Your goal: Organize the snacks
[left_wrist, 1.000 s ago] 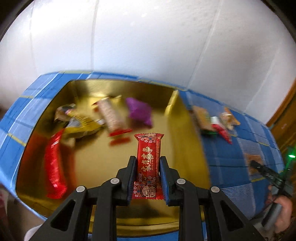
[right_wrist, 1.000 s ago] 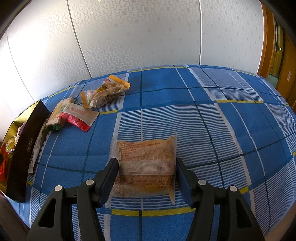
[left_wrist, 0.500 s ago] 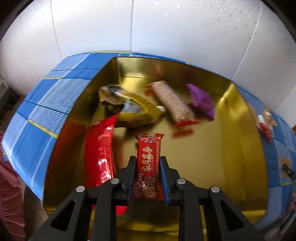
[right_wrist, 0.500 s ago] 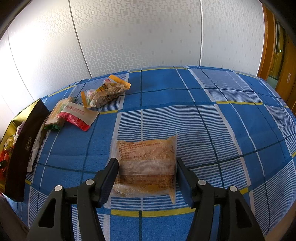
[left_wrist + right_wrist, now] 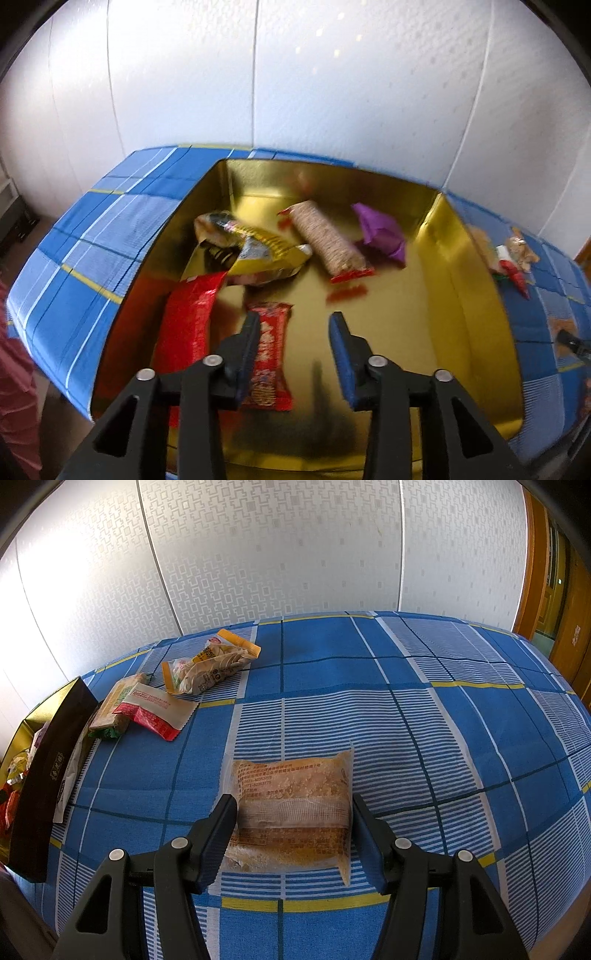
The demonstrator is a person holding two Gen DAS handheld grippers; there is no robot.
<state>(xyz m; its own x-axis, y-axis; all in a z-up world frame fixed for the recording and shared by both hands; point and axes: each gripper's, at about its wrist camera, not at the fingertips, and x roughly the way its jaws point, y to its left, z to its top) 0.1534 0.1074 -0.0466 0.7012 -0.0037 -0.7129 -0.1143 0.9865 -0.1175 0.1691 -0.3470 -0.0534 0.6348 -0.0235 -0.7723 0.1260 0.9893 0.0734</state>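
Note:
My left gripper [image 5: 294, 319] hangs over the gold box [image 5: 436, 236], and its jaws are opening. The small red bar [image 5: 271, 350] has slipped free and lies blurred against the left finger, over the box floor. Further in lie a long red packet [image 5: 188, 325], a yellow packet [image 5: 255, 254], an oat bar [image 5: 325, 240] and a purple packet [image 5: 380, 232]. My right gripper [image 5: 291, 805] is open over the blue checked cloth [image 5: 424, 701]. A flat brown packet [image 5: 291, 805] lies between its fingers, unbuckled.
The box's dark outer wall [image 5: 48, 775] stands at the far left of the right wrist view. Beside it lie a green-edged bar [image 5: 110, 709], a red and white packet [image 5: 155, 709] and a clear bag with orange ends [image 5: 210, 664]. A person's red sleeve [image 5: 14, 387] is at the left.
My left jaws have opened and let go of the small red bar, which has dropped beside the left finger. The left gripper has shifted over the box. The right gripper has not moved.

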